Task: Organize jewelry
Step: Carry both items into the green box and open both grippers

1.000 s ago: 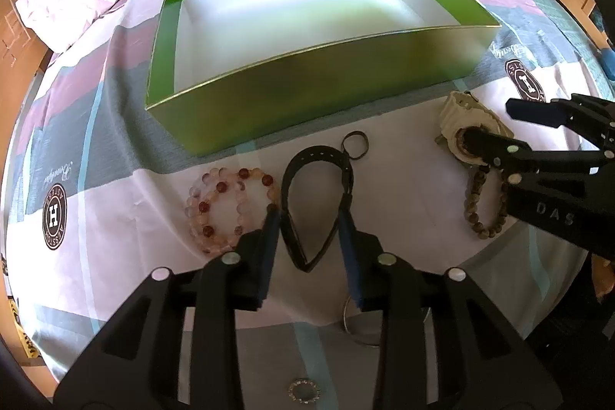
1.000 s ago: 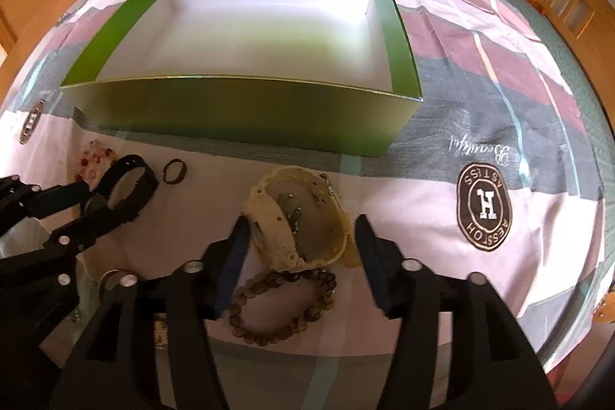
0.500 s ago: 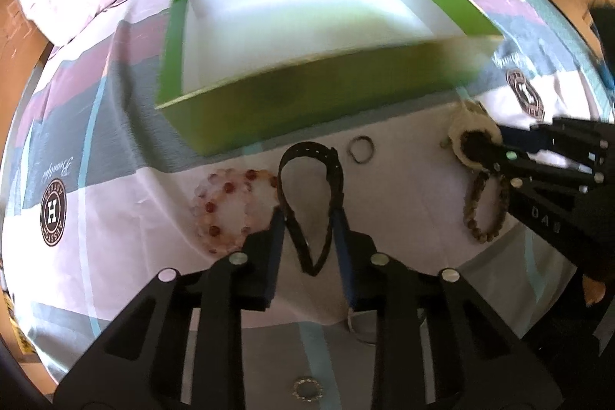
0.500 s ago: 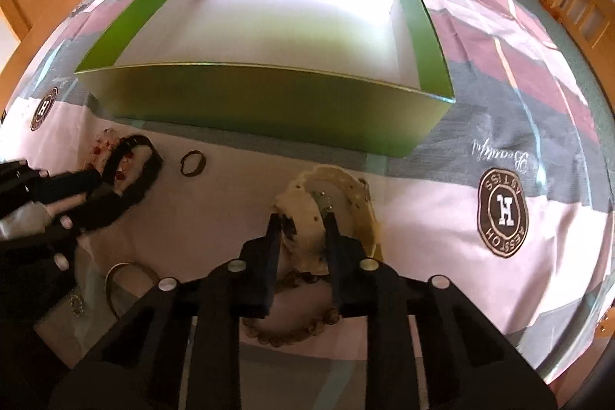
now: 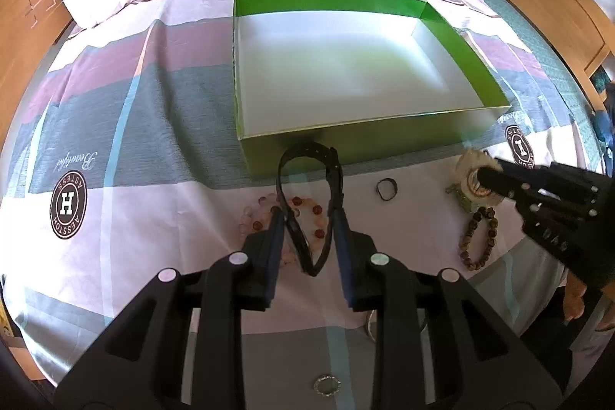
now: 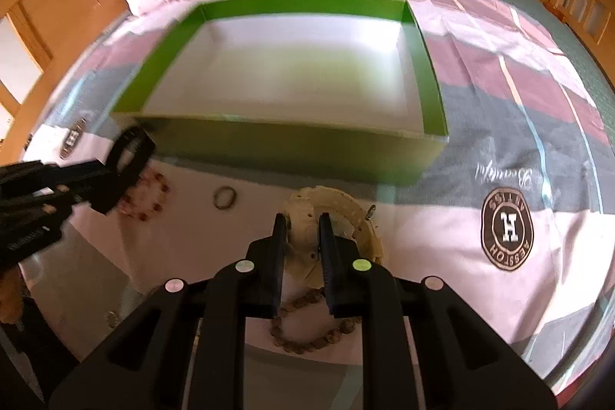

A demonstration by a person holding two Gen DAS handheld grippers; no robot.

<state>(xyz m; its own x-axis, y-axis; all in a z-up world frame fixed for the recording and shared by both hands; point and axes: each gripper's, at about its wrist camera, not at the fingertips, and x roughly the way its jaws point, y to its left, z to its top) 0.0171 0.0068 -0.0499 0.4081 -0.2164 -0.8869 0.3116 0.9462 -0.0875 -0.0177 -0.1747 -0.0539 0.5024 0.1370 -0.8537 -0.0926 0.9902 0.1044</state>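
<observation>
Both grippers have closed on their pieces and lifted them since 1 second ago, when the jaws still stood wide around jewelry lying flat on the bedspread.

In the left wrist view the left gripper is clamped on the 2 sides of a black strap loop, whose top now rises in front of the near wall of the green box. Under it, a pink and red bead bracelet lies on the white patch of cloth.

In the right wrist view the right gripper has its jaws closing on the band of a cream watch, pinched between the pads. The picture is blurred, so I cannot tell whether the watch is clear of the cloth.

A small dark ring lies between the 2 held pieces, near the box's front edge. A brown bead bracelet lies on the cloth below the watch, and a sparkly ring sits beneath the left gripper's body.

The box's white floor is bare, with all 4 rims unobstructed from above.
</observation>
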